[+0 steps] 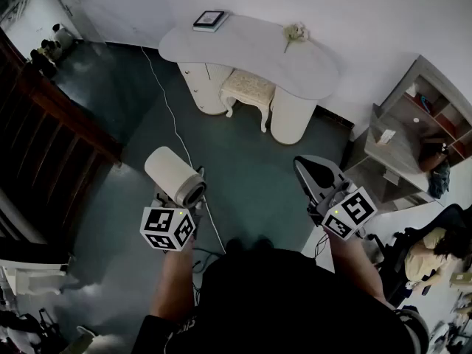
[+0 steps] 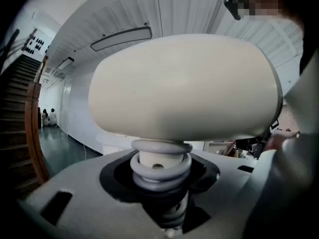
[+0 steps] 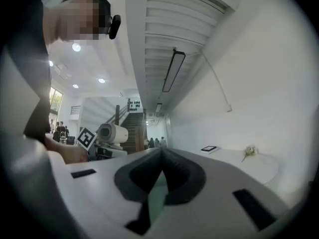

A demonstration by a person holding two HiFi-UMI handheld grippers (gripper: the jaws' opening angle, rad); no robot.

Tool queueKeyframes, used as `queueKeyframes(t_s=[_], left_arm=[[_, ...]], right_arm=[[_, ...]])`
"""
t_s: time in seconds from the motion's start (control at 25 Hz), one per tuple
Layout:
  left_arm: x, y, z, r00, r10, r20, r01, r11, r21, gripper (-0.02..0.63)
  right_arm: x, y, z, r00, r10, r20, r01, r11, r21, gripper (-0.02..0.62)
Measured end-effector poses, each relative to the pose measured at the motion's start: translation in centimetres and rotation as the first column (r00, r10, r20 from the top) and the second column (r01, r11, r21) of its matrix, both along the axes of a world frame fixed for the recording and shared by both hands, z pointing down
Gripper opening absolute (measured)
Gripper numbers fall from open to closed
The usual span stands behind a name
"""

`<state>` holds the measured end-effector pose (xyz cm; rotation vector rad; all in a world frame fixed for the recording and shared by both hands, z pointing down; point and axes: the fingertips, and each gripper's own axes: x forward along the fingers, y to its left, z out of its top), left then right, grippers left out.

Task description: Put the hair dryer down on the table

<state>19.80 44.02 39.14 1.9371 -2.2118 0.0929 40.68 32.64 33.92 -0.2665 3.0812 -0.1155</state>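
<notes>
While the left gripper (image 1: 175, 201) is clamped on the handle of the cream hair dryer (image 1: 173, 174), holding it in the air above the dark floor (image 1: 243, 161), the right gripper (image 1: 310, 174) beside it has its jaws pressed together on nothing. Farther off, well apart from the dryer, stands a white table (image 1: 251, 50) carrying a book (image 1: 209, 19) and a flower (image 1: 295, 31).
</notes>
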Motion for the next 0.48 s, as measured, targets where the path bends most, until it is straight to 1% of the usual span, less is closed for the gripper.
queueKeyframes(t_s=[0.16,0.48], left_arm=[[-0.1,0.6,0.2,1.0,-0.016,-0.018,0.016,1.0,0.002,0.206],[1.1,1.4,-0.5,1.0,-0.018,-0.002,0.018,1.0,0.005,0.207]], right_arm=[[0.2,0.0,-0.3,1.0,-0.013,0.006,0.013,1.0,0.004,0.003],[0.9,1.0,-0.4,0.999,-0.044,0.011,0.044,0.999,-0.002,0.003]])
